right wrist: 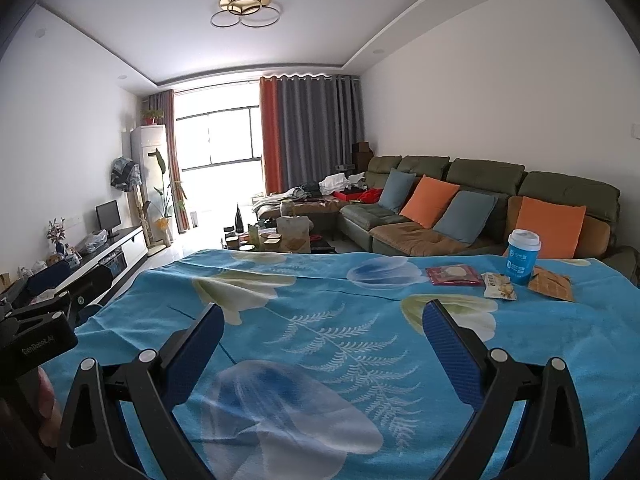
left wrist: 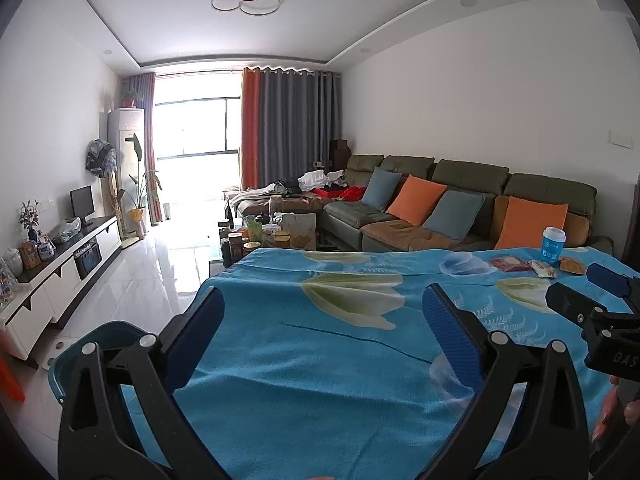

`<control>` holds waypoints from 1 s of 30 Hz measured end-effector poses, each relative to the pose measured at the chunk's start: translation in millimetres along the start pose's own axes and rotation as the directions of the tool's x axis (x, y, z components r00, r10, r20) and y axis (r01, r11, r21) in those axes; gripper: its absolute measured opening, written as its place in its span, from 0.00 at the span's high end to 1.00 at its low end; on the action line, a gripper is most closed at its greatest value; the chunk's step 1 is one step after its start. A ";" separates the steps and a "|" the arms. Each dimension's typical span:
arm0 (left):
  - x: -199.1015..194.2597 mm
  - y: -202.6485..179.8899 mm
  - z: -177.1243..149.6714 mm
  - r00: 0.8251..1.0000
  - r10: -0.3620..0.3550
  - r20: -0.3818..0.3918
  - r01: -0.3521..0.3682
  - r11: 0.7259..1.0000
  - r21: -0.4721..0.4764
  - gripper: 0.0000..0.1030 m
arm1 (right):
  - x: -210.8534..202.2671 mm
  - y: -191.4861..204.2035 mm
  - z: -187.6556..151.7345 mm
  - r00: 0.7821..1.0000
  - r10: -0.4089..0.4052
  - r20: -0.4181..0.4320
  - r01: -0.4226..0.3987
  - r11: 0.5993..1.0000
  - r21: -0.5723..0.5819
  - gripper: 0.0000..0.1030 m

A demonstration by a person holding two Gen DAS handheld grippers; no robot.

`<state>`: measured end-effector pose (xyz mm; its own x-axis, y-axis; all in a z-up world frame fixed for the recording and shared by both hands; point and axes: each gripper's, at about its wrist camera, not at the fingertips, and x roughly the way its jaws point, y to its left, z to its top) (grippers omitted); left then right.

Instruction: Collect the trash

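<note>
1. The left gripper (left wrist: 324, 320) hangs over the near part of a table under a blue floral cloth (left wrist: 320, 360). Its blue-padded fingers are spread wide, with nothing between them.
2. The right gripper (right wrist: 322, 336) is likewise spread wide and empty, over the same cloth (right wrist: 320, 340).
3. The trash lies at the far right corner of the table, well apart from both grippers. A blue cup (right wrist: 522, 256) with a white lid stands upright; white print shows on its side, too small to read.
4. Just left of the cup lies a pale snack wrapper (right wrist: 498, 286), and left of that a flat red packet (right wrist: 454, 275).
5. An orange-brown packet (right wrist: 550, 283) lies just right of the cup, touching or nearly touching its base.
6. In the left wrist view the cup (left wrist: 553, 245), red packet (left wrist: 510, 264) and pale wrapper (left wrist: 542, 269) appear in the same order.
7. The right gripper's body at that view's right edge shows the letters "DAS".
8. The left gripper's body in the right wrist view bears small white writing, hard to read.
9. A teal bin (left wrist: 80, 352) rim shows below the table's left edge.
10. A green sofa (right wrist: 480, 200) with orange and blue cushions stands behind the table.
</note>
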<state>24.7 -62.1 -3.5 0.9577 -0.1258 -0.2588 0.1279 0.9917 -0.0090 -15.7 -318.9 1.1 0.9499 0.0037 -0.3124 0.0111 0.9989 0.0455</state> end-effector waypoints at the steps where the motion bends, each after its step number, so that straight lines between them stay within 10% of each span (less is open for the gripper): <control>1: -0.3 -0.4 -0.2 1.000 0.002 0.001 -0.002 1.000 0.001 0.06 | -0.3 -0.2 -0.1 1.000 -0.001 0.000 0.001 1.000 0.001 0.07; 30: -7.4 -5.1 0.7 0.998 0.039 0.047 -0.040 0.999 0.012 0.06 | -9.3 1.9 0.6 0.999 -0.024 0.041 0.024 1.000 0.003 0.07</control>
<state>17.1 -66.2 -0.8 0.9730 -0.0878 -0.2137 0.0926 0.9956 0.0126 -24.4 -317.0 4.7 0.9613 -0.0224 -0.2744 0.0348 0.9986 0.0405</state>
